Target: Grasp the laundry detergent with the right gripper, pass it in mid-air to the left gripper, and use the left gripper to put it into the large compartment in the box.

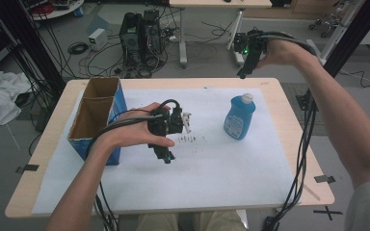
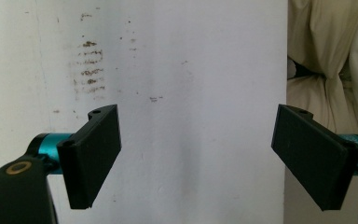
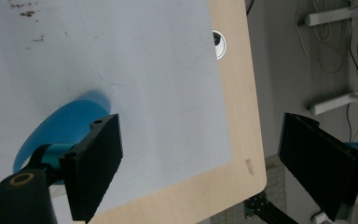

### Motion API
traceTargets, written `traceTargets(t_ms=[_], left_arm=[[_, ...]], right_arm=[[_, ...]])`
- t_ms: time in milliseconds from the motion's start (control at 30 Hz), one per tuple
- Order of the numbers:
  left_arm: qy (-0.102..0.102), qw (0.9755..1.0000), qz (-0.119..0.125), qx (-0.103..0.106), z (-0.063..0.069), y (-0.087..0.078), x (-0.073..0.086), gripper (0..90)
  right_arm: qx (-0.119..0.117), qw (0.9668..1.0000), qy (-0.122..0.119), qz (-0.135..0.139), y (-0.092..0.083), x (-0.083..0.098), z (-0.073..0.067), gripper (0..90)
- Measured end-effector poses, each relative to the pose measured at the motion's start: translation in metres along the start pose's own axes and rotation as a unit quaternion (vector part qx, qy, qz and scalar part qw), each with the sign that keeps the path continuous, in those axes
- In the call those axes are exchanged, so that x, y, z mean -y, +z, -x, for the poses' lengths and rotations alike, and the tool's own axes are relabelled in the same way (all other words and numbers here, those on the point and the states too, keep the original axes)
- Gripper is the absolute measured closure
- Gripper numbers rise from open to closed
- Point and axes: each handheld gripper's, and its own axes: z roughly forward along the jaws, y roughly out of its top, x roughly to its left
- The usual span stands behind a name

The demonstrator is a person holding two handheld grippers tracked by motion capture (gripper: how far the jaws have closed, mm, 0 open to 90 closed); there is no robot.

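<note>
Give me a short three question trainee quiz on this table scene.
1. True or false: the bottle stands upright on the table.
2. Which gripper hangs above the far edge, left or right?
3. Where is the box relative to the bottle? A: left. B: right. C: behind.

Key: 1 true. 2 right. 3 A.
</note>
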Motion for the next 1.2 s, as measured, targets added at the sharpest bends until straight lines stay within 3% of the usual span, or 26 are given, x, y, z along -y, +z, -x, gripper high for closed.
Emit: traceTargets(t_ms=[100, 133, 167, 233, 267, 333, 367, 400, 433, 467, 500, 533, 600, 633, 667, 700, 733, 767, 800, 900, 933, 967, 1000, 1033, 1067, 1200], left_arm=[[0.0, 1.0, 0.002, -0.001, 0.0, 0.0, 0.0, 15.8], [-0.001, 1.0, 0.002, 0.0, 0.001, 0.001, 0.0, 15.8], [0.0, 1.0, 0.002, 0.0, 0.0, 0.0, 0.0, 15.8], [0.003, 1.0, -0.001, 0.004, 0.001, 0.005, -0.002, 15.8], [0.0, 1.0, 0.001, 0.002, 0.001, 0.002, 0.0, 15.8], [-0.001, 1.0, 0.0, 0.0, 0.0, 0.0, 0.0, 15.8], [0.002, 1.0, 0.0, 0.003, 0.0, 0.006, -0.003, 15.8], [0.004, 1.0, 0.002, -0.001, 0.0, 0.006, -0.004, 15.8], [0.004, 1.0, 0.002, 0.0, 0.0, 0.006, -0.004, 15.8], [0.002, 1.0, 0.0, 0.003, 0.001, 0.005, -0.002, 15.8], [0.004, 1.0, 0.002, -0.001, 0.001, 0.006, -0.004, 15.8], [0.006, 1.0, 0.001, -0.001, 0.001, 0.006, -0.005, 15.8], [0.003, 1.0, -0.001, 0.005, 0.001, 0.005, -0.002, 15.8], [0.008, 1.0, 0.001, 0.0, 0.001, 0.006, -0.006, 15.8], [0.004, 1.0, 0.002, 0.0, 0.0, 0.006, -0.003, 15.8], [0.004, 1.0, 0.002, 0.0, 0.0, 0.006, -0.003, 15.8], [0.004, 1.0, 0.001, 0.0, 0.0, 0.006, -0.003, 15.8], [0.009, 1.0, 0.004, 0.0, 0.002, 0.008, -0.007, 15.8], [0.011, 0.9999, 0.001, 0.0, 0.001, 0.007, -0.007, 15.8], [0.009, 1.0, 0.002, 0.001, 0.001, 0.007, -0.006, 15.8], [0.009, 0.9999, 0.006, 0.003, 0.002, 0.009, -0.006, 15.8], [0.009, 1.0, 0.002, 0.001, 0.001, 0.007, -0.006, 15.8], [0.008, 1.0, 0.005, 0.002, 0.002, 0.008, -0.006, 15.8], [0.009, 0.9999, 0.006, 0.003, 0.002, 0.009, -0.006, 15.8], [0.008, 0.9999, 0.005, 0.005, 0.002, 0.01, -0.005, 15.8], [0.009, 0.9999, 0.007, 0.002, 0.002, 0.01, -0.004, 15.8]], right_arm=[[-0.003, 0.9999, -0.015, 0.002, -0.015, 0.002, -0.017, 13.0], [-0.007, 1.0, -0.002, 0.005, -0.009, 0.001, -0.006, 13.0], [-0.004, 0.9999, -0.012, 0.003, -0.013, 0.002, -0.013, 13.0], [-0.002, 1.0, 0.002, 0.004, -0.002, 0.0, -0.001, 13.0], [-0.008, 0.9997, -0.021, 0.001, -0.019, 0.008, -0.031, 13.0], [0.001, 1.0, 0.0, -0.001, 0.001, 0.0, 0.0, 13.0], [-0.007, 1.0, 0.001, 0.005, -0.005, 0.001, -0.003, 13.0], [-0.012, 0.9997, -0.02, 0.001, -0.021, 0.011, -0.036, 13.0], [-0.012, 0.9998, -0.017, -0.005, -0.023, 0.013, -0.042, 13.0], [-0.01, 0.9997, -0.018, -0.008, -0.023, 0.014, -0.043, 13.0], [-0.01, 0.9997, -0.022, 0.001, -0.02, 0.01, -0.034, 13.0], [-0.009, 0.9997, -0.018, -0.01, -0.023, 0.014, -0.044, 13.0], [-0.009, 0.9996, -0.019, -0.016, -0.022, 0.015, -0.046, 13.0], [-0.009, 0.9997, -0.021, 0.001, -0.019, 0.009, -0.032, 13.0], [-0.019, 0.9997, -0.001, -0.013, -0.022, 0.019, -0.05, 13.0], [-0.015, 0.9997, -0.017, -0.001, -0.023, 0.013, -0.04, 13.0], [-0.021, 0.9997, 0.001, -0.011, -0.022, 0.02, -0.05, 13.0], [-0.014, 0.9998, -0.017, 0.001, -0.022, 0.013, -0.04, 13.0], [-0.034, 0.9987, 0.039, 0.0, -0.023, 0.024, -0.055, 13.0], [-0.02, 0.9997, 0.001, -0.011, -0.022, 0.02, -0.05, 13.0], [-0.02, 0.9997, 0.011, -0.011, -0.022, 0.021, -0.052, 13.0], [-0.047, 0.9951, 0.086, 0.006, -0.022, 0.028, -0.062, 13.0], [-0.02, 0.9997, 0.009, -0.011, -0.022, 0.021, -0.052, 13.0], [-0.044, 0.997, 0.064, 0.005, -0.023, 0.026, -0.058, 13.0], [-0.043, 0.9949, 0.092, 0.003, -0.021, 0.028, -0.063, 13.0], [-0.036, 0.9917, 0.123, 0.007, -0.02, 0.032, -0.068, 13.0]])
